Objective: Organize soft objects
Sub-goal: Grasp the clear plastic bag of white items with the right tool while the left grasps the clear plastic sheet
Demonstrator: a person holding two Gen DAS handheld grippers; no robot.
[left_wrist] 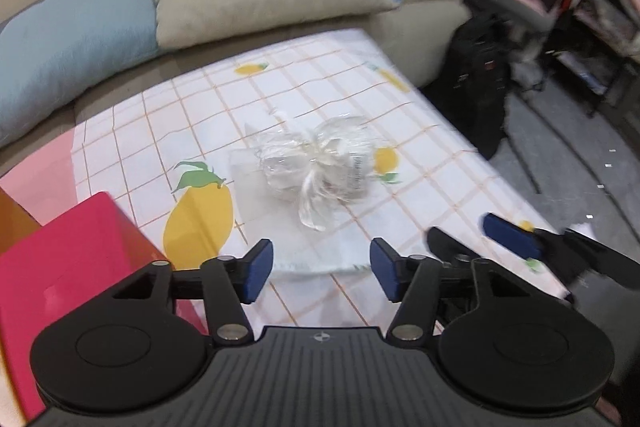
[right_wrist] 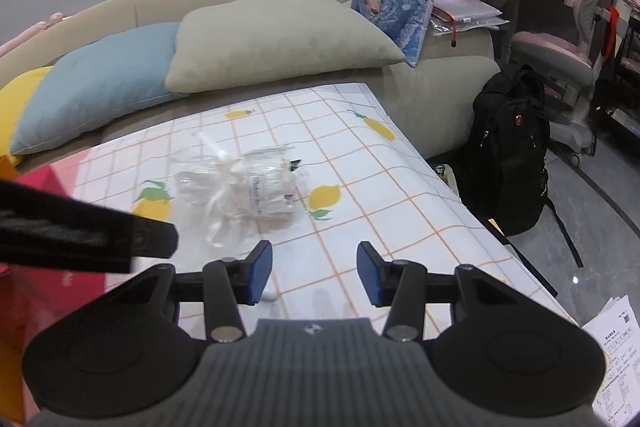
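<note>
Both your left gripper [left_wrist: 321, 273] and right gripper [right_wrist: 315, 273] hang released, nothing between the jaws, over the plastic bag [left_wrist: 320, 163] mid-tablecloth [left_wrist: 420, 155], and I reckon that slick film could slip your pinch.

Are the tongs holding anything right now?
No. Both the left tongs and right tongs are open and empty; the bag lies on the table, untouched.

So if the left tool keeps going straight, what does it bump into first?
Probably the clear plastic bag on the lemon tablecloth, straight ahead of the open left tool. Depth is hard to judge.
</note>
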